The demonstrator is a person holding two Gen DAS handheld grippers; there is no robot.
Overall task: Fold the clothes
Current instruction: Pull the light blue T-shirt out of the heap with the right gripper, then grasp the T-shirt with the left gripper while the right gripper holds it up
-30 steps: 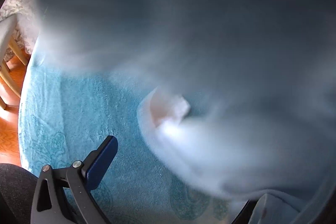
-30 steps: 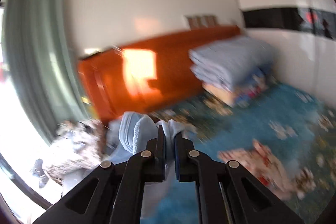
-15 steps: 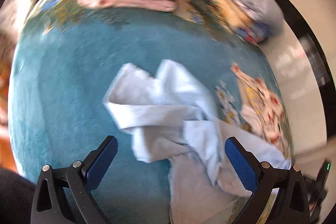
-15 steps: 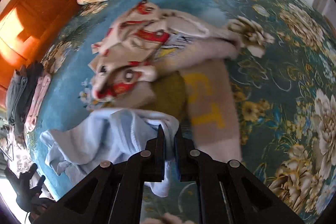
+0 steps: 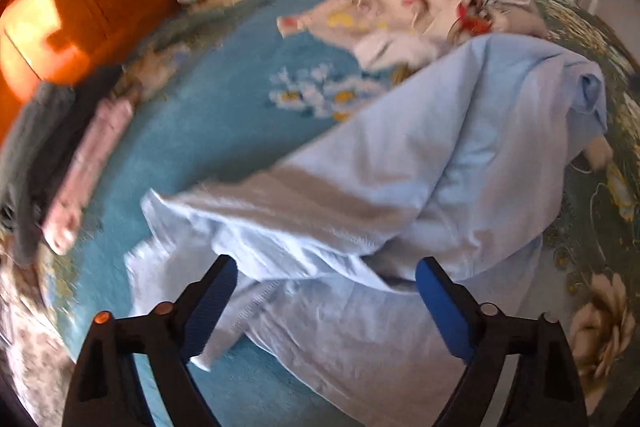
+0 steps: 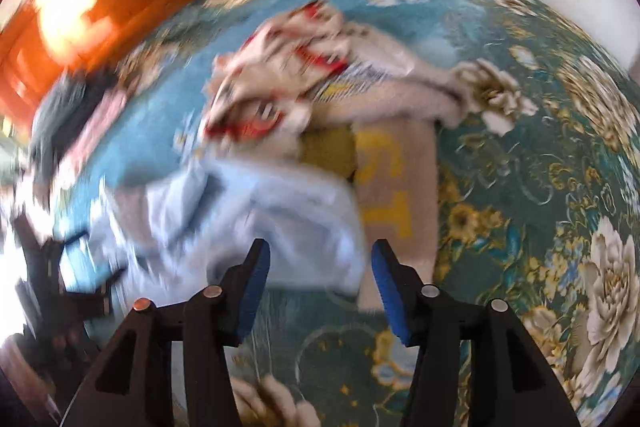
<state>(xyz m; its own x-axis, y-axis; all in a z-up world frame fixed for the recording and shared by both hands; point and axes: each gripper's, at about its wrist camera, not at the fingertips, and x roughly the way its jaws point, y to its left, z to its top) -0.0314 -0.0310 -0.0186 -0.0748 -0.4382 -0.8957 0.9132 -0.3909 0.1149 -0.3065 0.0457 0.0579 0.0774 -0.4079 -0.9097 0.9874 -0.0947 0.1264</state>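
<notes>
Right gripper, clamped before, is now gaping empty; left gripper is hanging wide over the blue garment, bare bedspread lying toward ten o'clock.

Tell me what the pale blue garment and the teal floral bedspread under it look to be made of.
The pale blue garment looks like a thin, soft knit, perhaps cotton jersey: matte, limp folds, a stitched hem near the left tongs. The teal floral bedspread looks like plush or fleecy fabric with a printed flower pattern: a fuzzy, nappy surface. Motion blur leaves both uncertain.
</notes>
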